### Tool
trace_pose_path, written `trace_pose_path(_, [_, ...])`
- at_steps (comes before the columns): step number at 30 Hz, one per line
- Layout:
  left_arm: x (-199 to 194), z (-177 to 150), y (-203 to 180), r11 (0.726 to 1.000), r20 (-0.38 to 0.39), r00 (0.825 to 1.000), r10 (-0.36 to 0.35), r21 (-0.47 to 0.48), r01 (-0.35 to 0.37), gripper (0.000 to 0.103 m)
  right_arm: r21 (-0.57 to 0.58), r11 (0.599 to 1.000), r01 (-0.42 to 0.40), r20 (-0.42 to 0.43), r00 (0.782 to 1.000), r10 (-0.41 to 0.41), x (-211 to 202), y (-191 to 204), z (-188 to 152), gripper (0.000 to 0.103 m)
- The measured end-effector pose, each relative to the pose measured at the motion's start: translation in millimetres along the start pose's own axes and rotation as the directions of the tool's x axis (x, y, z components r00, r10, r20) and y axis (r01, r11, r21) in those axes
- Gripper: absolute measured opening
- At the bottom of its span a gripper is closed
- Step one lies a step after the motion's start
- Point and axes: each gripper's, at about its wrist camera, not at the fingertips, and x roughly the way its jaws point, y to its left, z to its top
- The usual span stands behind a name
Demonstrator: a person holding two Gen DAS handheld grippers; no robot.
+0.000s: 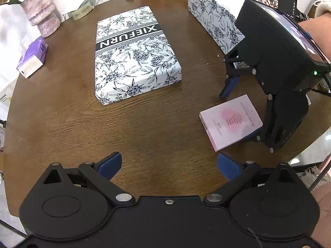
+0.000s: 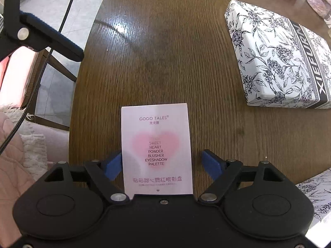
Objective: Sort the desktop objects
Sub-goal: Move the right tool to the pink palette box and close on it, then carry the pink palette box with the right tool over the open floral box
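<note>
Between our right gripper's spread fingers lies the pink Gogo Tales palette box, ungripped on the wooden table; our left gripper gapes empty.

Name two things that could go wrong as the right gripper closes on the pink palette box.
1. The right gripper is open around the pink palette box, with one pad close to its edge and a gap at the other; closing unevenly might twist or push the box.
2. The box lies flat on the wooden table, so the fingers may scrape the surface or catch only the thin edges and slip.
</note>
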Motion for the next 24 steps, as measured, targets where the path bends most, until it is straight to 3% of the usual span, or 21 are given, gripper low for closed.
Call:
trace_pose_path(2, [1,1,0,1.000,0.001,1.000,-0.005,-0.001,0.005,0.100,-0.003,1.000,-0.001,-0.004,1.000,0.001,0,1,1,0.082])
trace_pose_path(4, [1,2,0,1.000,0.000,1.000,-0.007,0.002,0.007,0.100,0.000,1.000,0.000,-0.003,1.000,0.000,-2,1,3,0.069])
trace_pose_path(18, [-11,7,1,1.000,0.001,1.000,-0.004,0.015,0.004,0.100,0.006,1.000,0.007,-0.033,0.999,-0.007,-6,4,8,0.069])
trace_pose_path(24, [-21,11,1,1.000,0.012,1.000,0.003,0.016,-0.003,0.100,0.000,1.000,0.031,-0.008,0.999,-0.031,-24,5,12,0.069])
